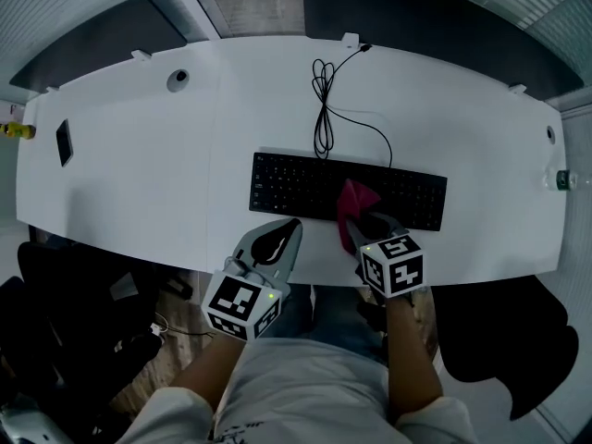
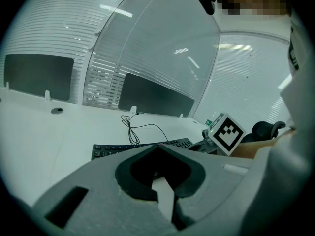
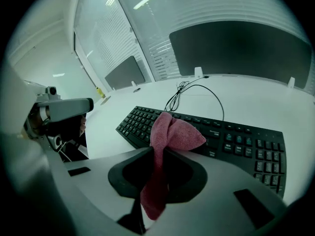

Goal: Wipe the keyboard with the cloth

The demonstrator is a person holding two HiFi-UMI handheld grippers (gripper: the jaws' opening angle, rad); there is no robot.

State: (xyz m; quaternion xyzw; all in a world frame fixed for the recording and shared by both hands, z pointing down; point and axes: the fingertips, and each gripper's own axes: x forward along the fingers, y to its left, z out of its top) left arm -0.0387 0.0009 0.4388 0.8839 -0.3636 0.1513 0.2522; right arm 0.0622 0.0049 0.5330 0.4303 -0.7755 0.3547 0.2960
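Observation:
A black keyboard point(image 1: 305, 185) lies across the middle of the white desk point(image 1: 139, 183). My right gripper point(image 1: 364, 220) is shut on a pink cloth point(image 1: 353, 207), which rests bunched on the keyboard's middle keys. In the right gripper view the cloth point(image 3: 171, 133) rises from between the jaws and folds over onto the keyboard point(image 3: 241, 141). My left gripper point(image 1: 293, 223) sits at the desk's front edge, just in front of the keyboard's left half, shut with nothing in it. In the left gripper view the keyboard point(image 2: 120, 150) shows beyond the joined jaw tips.
The keyboard's black cable point(image 1: 324, 109) loops toward the desk's back edge. A small black device point(image 1: 64, 142) and a yellow item point(image 1: 17, 130) lie at the far left, a green-marked item point(image 1: 562, 179) at the far right. Dark chairs point(image 1: 504, 340) stand beside the person.

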